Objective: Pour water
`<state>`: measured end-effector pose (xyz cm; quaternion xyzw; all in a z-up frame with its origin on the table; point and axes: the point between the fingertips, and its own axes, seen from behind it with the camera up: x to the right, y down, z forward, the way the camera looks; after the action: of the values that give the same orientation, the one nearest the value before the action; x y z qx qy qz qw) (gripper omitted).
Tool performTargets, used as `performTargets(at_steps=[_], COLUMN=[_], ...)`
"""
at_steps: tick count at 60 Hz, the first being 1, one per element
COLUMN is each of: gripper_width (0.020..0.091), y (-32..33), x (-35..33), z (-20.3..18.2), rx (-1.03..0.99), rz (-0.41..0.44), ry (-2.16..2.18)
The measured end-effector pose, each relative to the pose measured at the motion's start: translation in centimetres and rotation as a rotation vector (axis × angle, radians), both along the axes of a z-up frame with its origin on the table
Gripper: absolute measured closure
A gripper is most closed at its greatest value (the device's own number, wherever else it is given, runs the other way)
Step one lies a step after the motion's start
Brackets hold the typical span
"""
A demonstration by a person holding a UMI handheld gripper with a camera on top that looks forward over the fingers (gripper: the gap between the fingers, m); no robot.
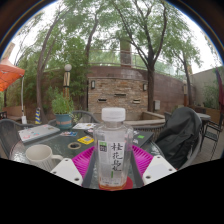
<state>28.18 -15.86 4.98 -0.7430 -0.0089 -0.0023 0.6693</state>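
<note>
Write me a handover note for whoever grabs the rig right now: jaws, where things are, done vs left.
Gripper: jaws shut on the water bottle, a pink pad pressing each side; the bottle is upright with its white cap on.
Things: a white cup sits on the glass table, ahead and to the left of the bottle; a potted plant stands further back.
Done: bottle grasped.
Left: cap looks closed, so likely open it, carry the bottle to the cup and pour. No water seen poured yet.
</note>
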Motion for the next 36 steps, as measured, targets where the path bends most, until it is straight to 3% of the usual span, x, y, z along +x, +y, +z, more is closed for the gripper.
performTargets(at_steps=[8, 23, 36], gripper_width=[0.0252, 0.0266, 0.0268], y=[-2.5, -10.1, -22.3], x=[1.3, -0.6, -6.1], z=[-1.1, 3.5, 9.0], rx=[-0.155, -0.266, -0.364], rz=[-0.026, -0.104, -0.13], ry=[0.032, 0.018, 0.049])
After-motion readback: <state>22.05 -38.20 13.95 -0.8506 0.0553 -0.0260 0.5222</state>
